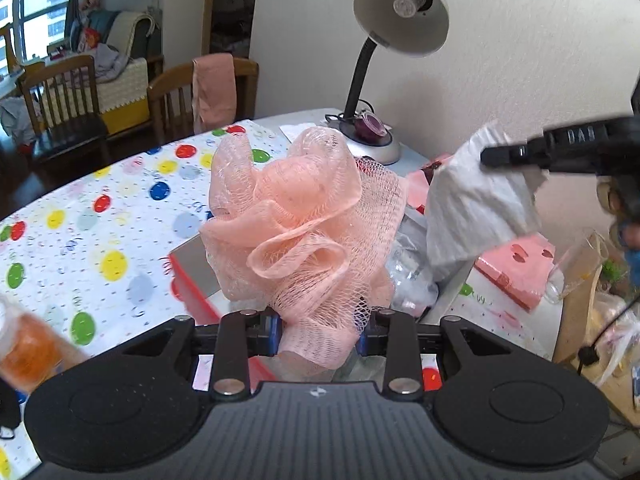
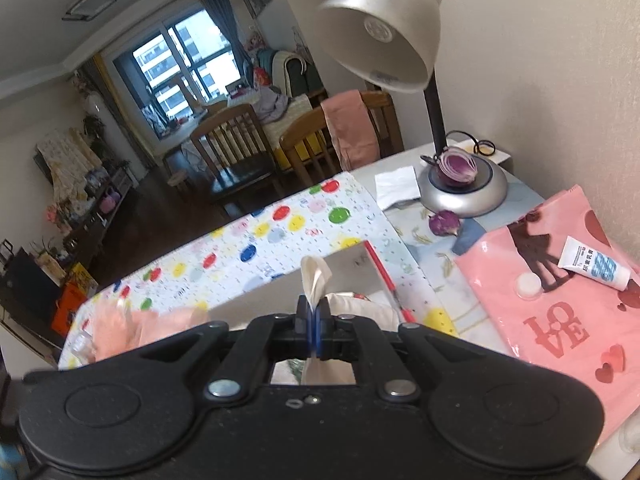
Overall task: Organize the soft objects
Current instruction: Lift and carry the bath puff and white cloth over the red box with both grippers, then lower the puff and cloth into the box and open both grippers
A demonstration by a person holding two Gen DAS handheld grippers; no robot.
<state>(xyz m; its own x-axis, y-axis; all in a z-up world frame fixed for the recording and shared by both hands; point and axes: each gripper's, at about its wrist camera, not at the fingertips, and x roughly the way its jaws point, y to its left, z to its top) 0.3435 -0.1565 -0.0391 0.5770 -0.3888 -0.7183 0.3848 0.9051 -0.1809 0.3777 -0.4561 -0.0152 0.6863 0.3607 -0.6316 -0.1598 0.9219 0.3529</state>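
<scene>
A peach-pink mesh bath pouf [image 1: 296, 216] fills the middle of the left wrist view. My left gripper [image 1: 320, 334] is shut on its lower part and holds it above an open box with a red rim [image 1: 188, 284]. To the right, my right gripper [image 1: 496, 156] carries a white cloth [image 1: 476, 208] that hangs from its tips. In the right wrist view the right gripper [image 2: 314, 320] is shut on that white cloth [image 2: 314, 276], which sticks up past the pads. The red-rimmed box [image 2: 378, 268] lies just beyond, and the pouf [image 2: 152, 326] is a pink blur at the left.
A polka-dot cloth [image 1: 100, 216] covers the table. A silver desk lamp [image 2: 464, 192] stands at the back with a cut purple onion [image 2: 458, 168] on its base. A pink LOVE bag [image 2: 560, 328] with a white tube [image 2: 596, 268] lies on the right. Wooden chairs [image 2: 240, 148] stand behind.
</scene>
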